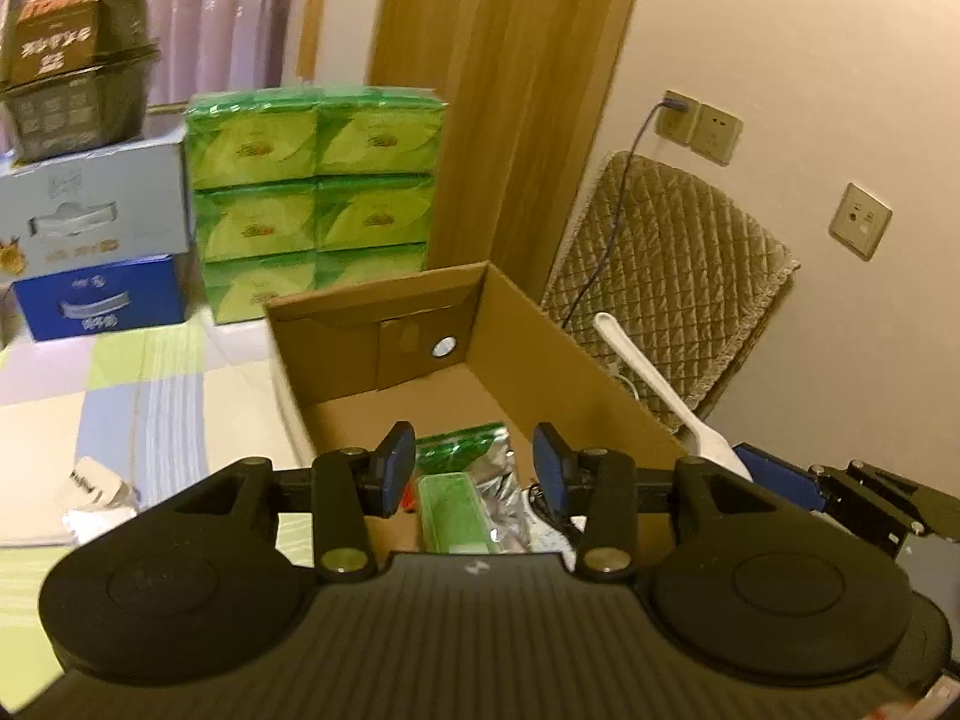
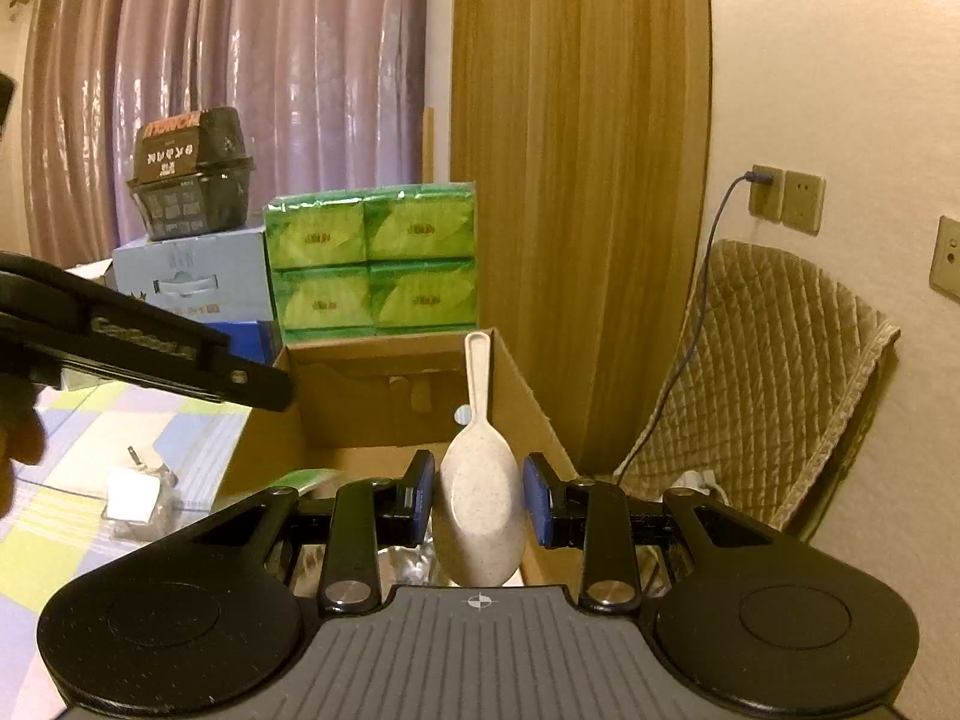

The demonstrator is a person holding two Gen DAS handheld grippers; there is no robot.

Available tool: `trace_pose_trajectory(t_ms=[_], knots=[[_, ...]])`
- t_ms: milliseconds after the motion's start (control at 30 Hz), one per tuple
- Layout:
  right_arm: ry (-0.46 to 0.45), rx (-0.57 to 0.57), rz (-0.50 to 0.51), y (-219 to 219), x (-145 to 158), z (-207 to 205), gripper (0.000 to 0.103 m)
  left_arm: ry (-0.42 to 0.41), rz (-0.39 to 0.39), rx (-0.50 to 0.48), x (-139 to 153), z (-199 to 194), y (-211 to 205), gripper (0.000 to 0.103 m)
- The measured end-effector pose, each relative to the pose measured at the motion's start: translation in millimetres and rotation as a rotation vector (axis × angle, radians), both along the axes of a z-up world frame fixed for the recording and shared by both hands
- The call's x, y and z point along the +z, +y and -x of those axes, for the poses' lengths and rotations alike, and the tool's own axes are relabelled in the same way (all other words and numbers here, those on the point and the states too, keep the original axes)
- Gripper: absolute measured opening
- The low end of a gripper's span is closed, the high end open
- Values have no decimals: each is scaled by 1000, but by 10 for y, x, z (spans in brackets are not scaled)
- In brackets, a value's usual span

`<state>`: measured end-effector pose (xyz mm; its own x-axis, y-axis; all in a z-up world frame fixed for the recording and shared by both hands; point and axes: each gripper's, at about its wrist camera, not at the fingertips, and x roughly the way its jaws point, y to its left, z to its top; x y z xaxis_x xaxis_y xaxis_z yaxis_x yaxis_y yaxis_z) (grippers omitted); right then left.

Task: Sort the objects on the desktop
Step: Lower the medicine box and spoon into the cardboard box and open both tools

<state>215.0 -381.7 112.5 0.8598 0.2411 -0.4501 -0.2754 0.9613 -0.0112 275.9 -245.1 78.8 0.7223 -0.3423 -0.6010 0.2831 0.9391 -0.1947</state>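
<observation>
An open cardboard box [image 1: 528, 330] [image 2: 360, 396] stands on the checked tablecloth. Inside lie a green packet [image 1: 462, 441], a green oblong container [image 1: 456, 510] and crumpled foil [image 1: 510, 498]. My left gripper [image 1: 474, 462] hovers open over the box's near end, with nothing between its fingers. A white speckled rice spoon [image 2: 480, 504] [image 1: 660, 384] sits bowl-first in my right gripper [image 2: 478, 498], which is shut on it; the handle points up and away above the box's right wall. The left gripper's black body [image 2: 150, 348] shows at the left of the right wrist view.
Stacked green tissue packs [image 1: 312, 198] stand behind the box, beside blue boxes [image 1: 96, 228] topped by a black container [image 1: 72, 60]. A white charger [image 2: 135, 492] lies on the cloth at left. A quilted chair back [image 2: 780, 372], wall sockets [image 2: 786, 198] and a cable are at right.
</observation>
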Motion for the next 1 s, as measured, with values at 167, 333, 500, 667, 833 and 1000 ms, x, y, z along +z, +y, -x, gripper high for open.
trace_pose_trajectory(t_ms=[167,333,500,667,833,1000], knots=[[24,9,-3,34,-40,-66,29,15,-13,19,-65,76,130,39],[49,45,-62,46,-29,-197,31,13,-14,28,-94,169,216,44],[41,3,-92,-48,19,-158,57,7,-14,52,-118,313,334,54],[66,-18,-98,-145,-34,56,68,12,-27,81,-174,481,471,76],[81,-23,-114,-149,-67,325,82,11,-61,111,-227,671,589,86],[78,-20,-126,-58,-7,538,98,11,-79,136,-230,859,727,97]])
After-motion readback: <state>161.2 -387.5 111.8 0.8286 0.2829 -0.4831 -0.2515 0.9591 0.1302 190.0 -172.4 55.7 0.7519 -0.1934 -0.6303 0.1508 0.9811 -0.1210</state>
